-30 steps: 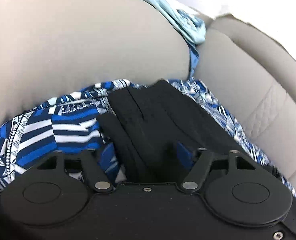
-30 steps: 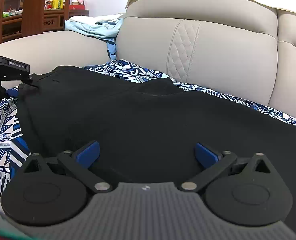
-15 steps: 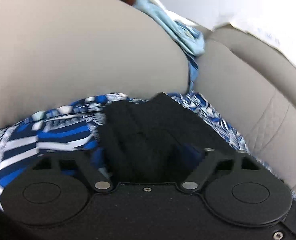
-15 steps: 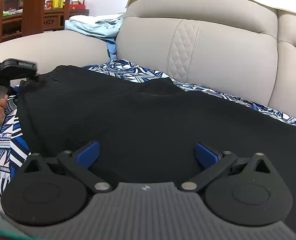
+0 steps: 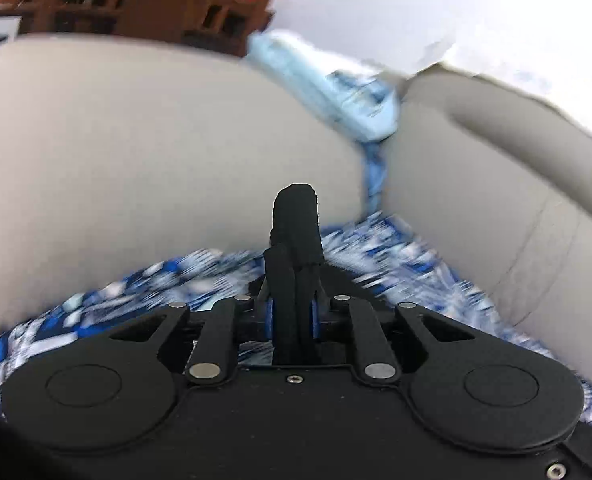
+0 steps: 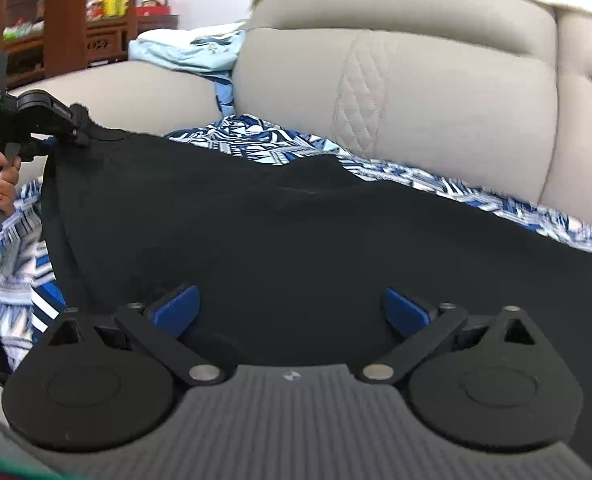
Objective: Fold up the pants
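Black pants (image 6: 296, 232) lie spread over a blue-and-white patterned cover (image 6: 256, 144) on a beige sofa. In the left wrist view my left gripper (image 5: 294, 312) has its jaws closing, and a bunched edge of the pants (image 5: 296, 220) is pinched between the blue pads and sticks up past them. The right wrist view shows that left gripper (image 6: 72, 128) at the far left, holding the pants' corner raised off the seat. My right gripper (image 6: 292, 304) stands open low over the near part of the pants, its blue pads (image 6: 176, 306) wide apart and gripping nothing.
The sofa's armrest (image 5: 136, 152) rises right behind the lifted corner, and its backrest (image 6: 415, 92) runs along the right. Light blue clothes (image 6: 188, 50) lie on the armrest. A wooden shelf (image 6: 56, 20) stands behind. A person's hand (image 6: 0, 172) holds the left gripper.
My left gripper went from open around the pants' edge to shut on it, then rose and pulled the corner up. The right gripper barely moved and stayed open.
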Motion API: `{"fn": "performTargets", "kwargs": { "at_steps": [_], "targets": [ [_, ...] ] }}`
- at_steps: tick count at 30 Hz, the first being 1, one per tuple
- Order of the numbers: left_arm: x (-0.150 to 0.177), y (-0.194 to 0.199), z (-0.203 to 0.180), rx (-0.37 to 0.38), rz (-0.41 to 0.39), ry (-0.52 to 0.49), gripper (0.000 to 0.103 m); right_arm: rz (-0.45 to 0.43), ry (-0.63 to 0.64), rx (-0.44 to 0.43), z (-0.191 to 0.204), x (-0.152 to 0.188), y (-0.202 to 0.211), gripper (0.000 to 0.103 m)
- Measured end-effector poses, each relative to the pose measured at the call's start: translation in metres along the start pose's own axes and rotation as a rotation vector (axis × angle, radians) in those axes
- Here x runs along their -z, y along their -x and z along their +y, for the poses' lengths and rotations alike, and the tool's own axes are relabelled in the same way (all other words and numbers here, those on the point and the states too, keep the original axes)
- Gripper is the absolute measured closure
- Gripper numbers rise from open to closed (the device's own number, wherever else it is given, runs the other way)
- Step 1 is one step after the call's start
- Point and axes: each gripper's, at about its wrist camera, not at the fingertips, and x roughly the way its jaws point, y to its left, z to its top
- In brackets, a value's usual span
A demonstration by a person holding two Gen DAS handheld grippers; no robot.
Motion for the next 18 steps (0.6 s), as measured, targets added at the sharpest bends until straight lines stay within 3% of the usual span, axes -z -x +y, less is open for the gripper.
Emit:
{"fn": "performTargets", "kwargs": {
  "at_steps": [6, 10, 13, 18],
  "targets": [
    [0.000, 0.031, -0.110, 0.253, -0.058, -0.120, 0.089, -0.060, -0.325, 0.076, -0.085, -0.004, 0.047, 0.000],
    [0.041, 0.067, -0.200, 0.495, -0.048, -0.329, 0.088, -0.059, -0.515, 0.205, -0.148, 0.005, 0.075, 0.000],
    [0.090, 0.088, -0.253, 0.646, 0.035, -0.498, 0.087, -0.077, -0.583, 0.257, -0.182, 0.011, 0.088, 0.000],
    [0.171, 0.103, -0.290, 0.773, 0.280, -0.694, 0.082, -0.116, -0.768, 0.265, -0.217, 0.035, 0.104, 0.000]
  ]
}}
